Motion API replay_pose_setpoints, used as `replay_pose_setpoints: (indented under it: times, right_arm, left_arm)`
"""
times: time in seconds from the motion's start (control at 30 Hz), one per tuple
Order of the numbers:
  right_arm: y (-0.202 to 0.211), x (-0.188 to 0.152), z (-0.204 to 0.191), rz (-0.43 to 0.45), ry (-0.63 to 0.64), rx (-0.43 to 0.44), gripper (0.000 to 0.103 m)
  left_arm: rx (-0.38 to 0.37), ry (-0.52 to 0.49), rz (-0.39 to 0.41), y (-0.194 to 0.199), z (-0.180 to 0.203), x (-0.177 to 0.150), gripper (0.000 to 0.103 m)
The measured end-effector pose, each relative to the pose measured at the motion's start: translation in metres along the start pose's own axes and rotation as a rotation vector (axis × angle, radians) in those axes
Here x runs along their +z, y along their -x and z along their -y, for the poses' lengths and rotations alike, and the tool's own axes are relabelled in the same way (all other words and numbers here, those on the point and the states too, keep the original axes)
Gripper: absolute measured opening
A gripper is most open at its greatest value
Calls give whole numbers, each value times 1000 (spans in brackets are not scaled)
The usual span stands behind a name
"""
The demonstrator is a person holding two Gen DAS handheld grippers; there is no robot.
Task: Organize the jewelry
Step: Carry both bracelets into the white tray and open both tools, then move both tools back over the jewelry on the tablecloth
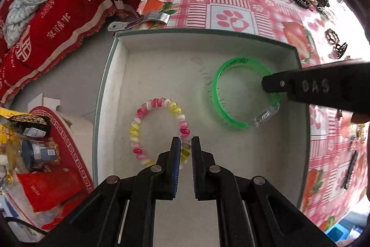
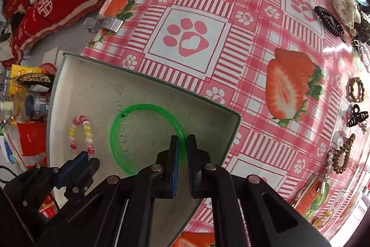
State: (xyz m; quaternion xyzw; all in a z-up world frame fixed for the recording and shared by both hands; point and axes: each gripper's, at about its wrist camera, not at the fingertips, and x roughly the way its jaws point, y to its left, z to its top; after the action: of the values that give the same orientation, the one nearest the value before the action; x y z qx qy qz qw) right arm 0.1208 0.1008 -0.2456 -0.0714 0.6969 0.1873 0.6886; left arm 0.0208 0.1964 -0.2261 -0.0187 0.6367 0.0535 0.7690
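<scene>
Your left gripper (image 1: 185,142) pinches the beaded bracelet (image 1: 159,129) at its right side; your right gripper (image 2: 182,142) clamps the green bangle (image 2: 148,138) (both inside the white box (image 1: 161,66)).

I see tray (image 1: 111,75) on table (image 1: 231,4), at its near-left corner. Beaded bracelet (image 1: 159,131) in tray's left half, bangle (image 1: 217,94) to its right, apart. Hair clips (image 2: 357,116) and scrunchies (image 2: 344,4) along table's right edge, well apart from tray
</scene>
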Motion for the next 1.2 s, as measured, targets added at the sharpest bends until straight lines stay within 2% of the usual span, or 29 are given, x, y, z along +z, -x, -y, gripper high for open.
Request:
replay_pose_setpoints:
  times: [0.17, 0.23, 0.27, 0.3, 0.57, 0.77, 0.87, 0.93, 1.2]
  right_arm:
    - [-3, 1, -5, 0, 19, 0, 11]
    - [-4, 2, -7, -6, 20, 14, 23]
    - [-4, 4, -7, -8, 18, 17, 35]
    - [-3, 3, -8, -6, 15, 40, 40]
    - [19, 4, -1, 29, -11, 121, 42]
    - [50, -2, 6, 92, -43, 149, 43]
    - [68, -11, 13, 130, -58, 132, 45]
    - [77, -21, 19, 146, -71, 117, 46]
    - [89, -68, 61, 130, -186, 93, 48]
  left_arm:
    - [6, 8, -7, -2, -2, -3, 16]
    - [5, 9, -8, -2, -2, -4, 16]
    - [3, 11, -10, -2, -2, -4, 16]
    - [2, 14, -12, -2, -3, -5, 16]
    - [-11, 14, -32, -1, -5, -6, 16]
    - [-1, -7, -38, 0, 1, -7, 18]
    - [7, 5, -29, 4, 1, -8, 103]
    - [34, 2, 17, 12, 1, -9, 103]
    - [34, -48, 12, 30, 13, -5, 103]
